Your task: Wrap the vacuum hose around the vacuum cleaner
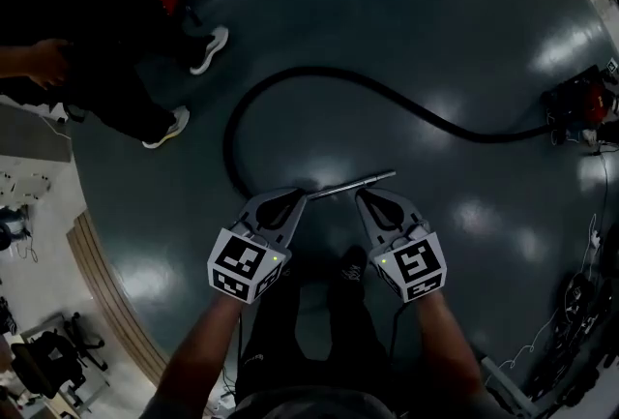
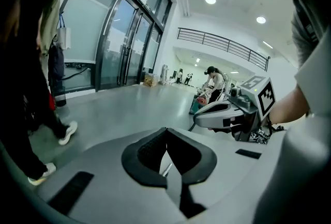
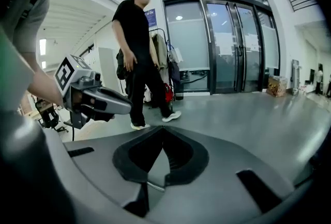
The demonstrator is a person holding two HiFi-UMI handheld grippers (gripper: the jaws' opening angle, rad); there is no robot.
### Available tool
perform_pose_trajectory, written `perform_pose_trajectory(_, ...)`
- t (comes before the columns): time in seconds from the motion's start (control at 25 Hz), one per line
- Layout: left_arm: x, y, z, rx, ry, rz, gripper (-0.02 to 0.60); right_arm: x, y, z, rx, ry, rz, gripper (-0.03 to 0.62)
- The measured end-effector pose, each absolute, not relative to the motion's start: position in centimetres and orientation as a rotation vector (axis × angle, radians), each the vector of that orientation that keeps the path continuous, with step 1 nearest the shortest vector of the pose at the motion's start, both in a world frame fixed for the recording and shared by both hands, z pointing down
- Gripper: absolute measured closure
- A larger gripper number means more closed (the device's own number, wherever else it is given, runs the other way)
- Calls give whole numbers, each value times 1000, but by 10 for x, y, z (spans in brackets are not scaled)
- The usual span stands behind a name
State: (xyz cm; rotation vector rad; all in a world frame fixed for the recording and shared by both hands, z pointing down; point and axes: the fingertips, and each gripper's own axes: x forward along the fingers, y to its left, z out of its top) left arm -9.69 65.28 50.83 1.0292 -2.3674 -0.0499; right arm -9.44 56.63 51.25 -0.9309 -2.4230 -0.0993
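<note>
Left claw (image 1: 301, 195), right claw (image 1: 361, 195): both clenched, empty, hovering above wand (image 1: 379, 179); ought to be opening before closing around it.

The head camera looks steeply down from well above the metal tube (image 1: 353, 185), taking in the floor (image 1: 435, 40) all round it. The two gripper cameras ride low and close behind the tube, the one on the left gripper (image 1: 302, 196) near its left end and the one on the right gripper (image 1: 360, 196) near its middle. Both face out across the floor. All three views share the tube, and each gripper view also catches the other gripper.
</note>
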Motion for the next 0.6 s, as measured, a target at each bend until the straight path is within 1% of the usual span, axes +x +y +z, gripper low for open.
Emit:
perform_pose_trajectory(0.2, -102, 647, 623, 997, -2320, -63, 574, -93, 555, 631, -959, -2283, -139, 588)
perform_pose_trajectory(0.36, -93, 661, 714, 971, -2253, -54, 574, -87, 564, 725, -990, -2175, -210, 586)
perform_pose_trajectory(0.44, -85, 672, 757, 943, -2223, -58, 574, -81, 573, 775, -1018, -2106, -239, 534)
perform_pose_trajectory(0.6, -71, 683, 844, 916, -2164, -55, 574, -72, 578, 872, -1029, -2001, -302, 533)
